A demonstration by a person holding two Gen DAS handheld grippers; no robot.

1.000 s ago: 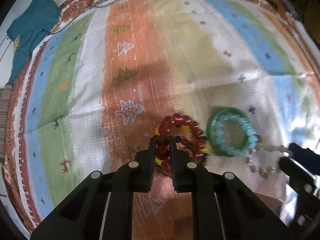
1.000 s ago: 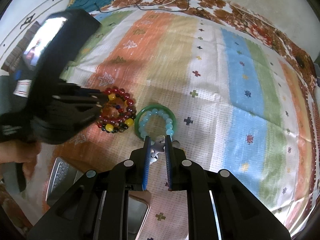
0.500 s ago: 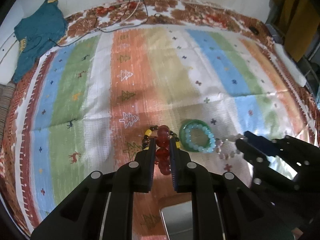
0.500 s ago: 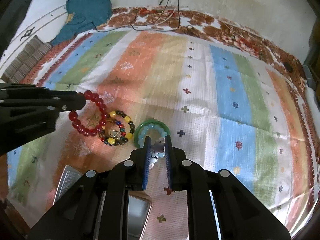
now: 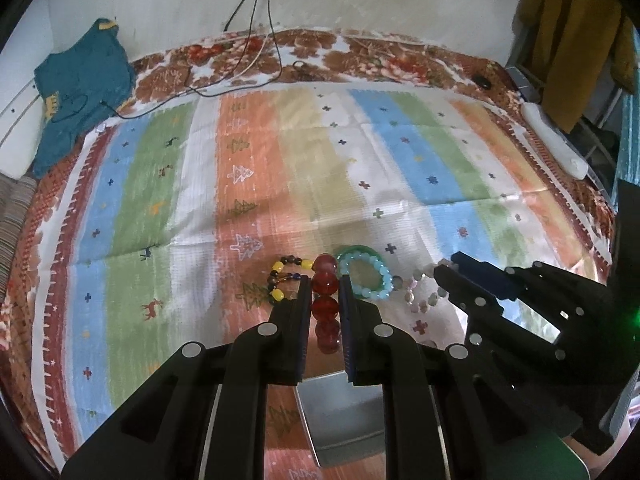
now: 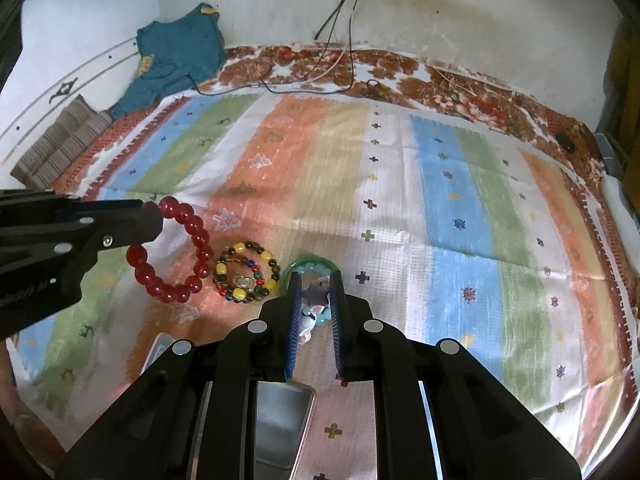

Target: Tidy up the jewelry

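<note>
Striped cloth under everything. Metal tin below my tongs. Left tongs clamped on red bead bracelet, lifted off cloth. Right tongs clamped on pale charm bracelet beside green bangle.

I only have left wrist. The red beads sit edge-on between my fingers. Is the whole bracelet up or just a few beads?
Observer: The right wrist view shows the red bracelet as a full loop hanging from the left gripper, pinched near its top.
Operator: What's the right one got? I just see pale beads at its tip.
Observer: The right gripper is shut on the pale bead strand, with a grey star charm between the fingers.
Operator: My finger covers half the multicolour bracelet. Anything hidden there?
Observer: The multicolour bracelet lies flat on the cloth as a closed ring, with a small metallic charm inside it.
</note>
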